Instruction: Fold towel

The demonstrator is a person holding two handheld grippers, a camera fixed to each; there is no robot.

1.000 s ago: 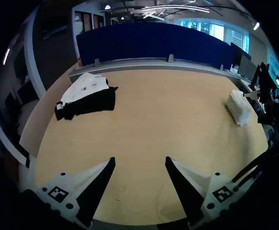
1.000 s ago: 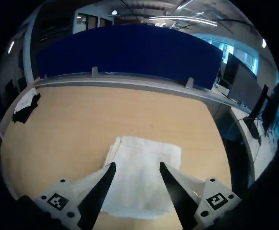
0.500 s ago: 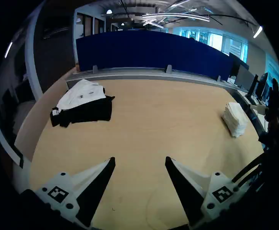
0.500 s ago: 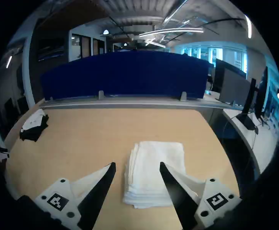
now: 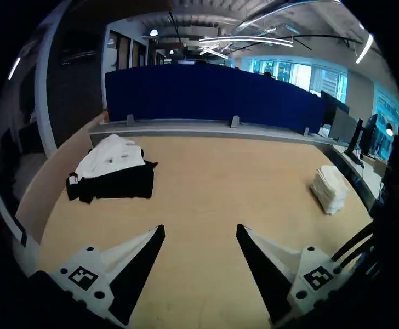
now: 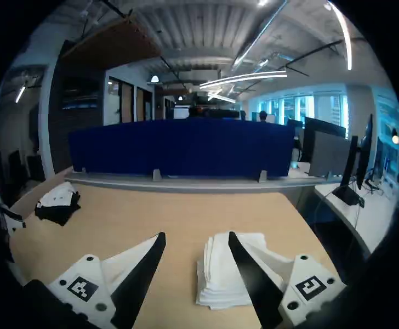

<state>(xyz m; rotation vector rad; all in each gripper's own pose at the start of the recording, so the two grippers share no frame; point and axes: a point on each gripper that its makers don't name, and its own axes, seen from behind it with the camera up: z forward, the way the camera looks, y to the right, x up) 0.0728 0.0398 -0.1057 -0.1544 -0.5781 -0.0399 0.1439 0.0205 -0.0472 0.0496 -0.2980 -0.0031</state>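
Observation:
A stack of folded white towels (image 5: 329, 188) lies at the right side of the wooden table (image 5: 216, 181); in the right gripper view the stack (image 6: 221, 271) sits low and close, partly behind the right finger. My right gripper (image 6: 195, 241) is open above the table, just in front of the stack and apart from it. My left gripper (image 5: 199, 233) is open over bare table near the front edge, holding nothing.
A pile of unfolded white and black cloth (image 5: 112, 170) lies at the table's left, also small at far left (image 6: 58, 202). A blue partition (image 5: 210, 96) lines the back edge. Monitors (image 6: 323, 156) stand on a desk to the right.
Both grippers have pulled back and tilted up. The right gripper has come off the towel stack, which now sits lower and farther away in its view.

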